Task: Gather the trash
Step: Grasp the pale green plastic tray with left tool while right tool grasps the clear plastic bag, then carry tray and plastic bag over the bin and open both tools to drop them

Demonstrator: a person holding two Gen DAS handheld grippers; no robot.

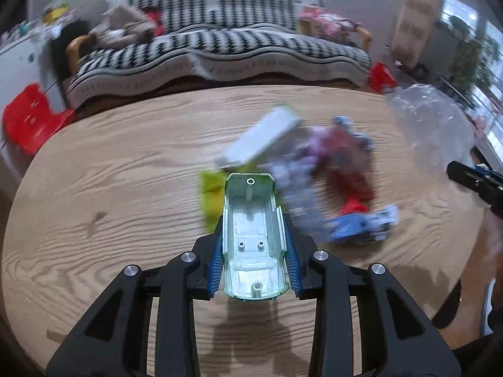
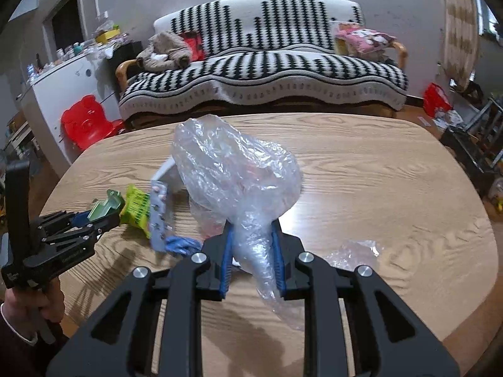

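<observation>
- Jaws of the left gripper are clamped on a pale green plastic shell, which sits between the blue pads with its hollow side facing the camera.
- Long axis of the shell runs straight forward along the fingers, its far end sticking out well past the tips and pointing toward the pile of trash.
- Jaws of the right gripper are closed on the twisted neck of a clear plastic bag; the bag balloons upward and forward from the pads, and a loose tail hangs below them.
- Just ahead of the shell, on the wooden table, lie a lime green packet, a white box tilted up to the right, a blister strip, a red wrapper and a blue crumpled piece, all blurred in the left wrist view.
- Near the right gripper, to its right, a small scrap of clear film lies on the table.
- Beyond the table stand a black-and-white patterned sofa and a red plastic chair.
</observation>
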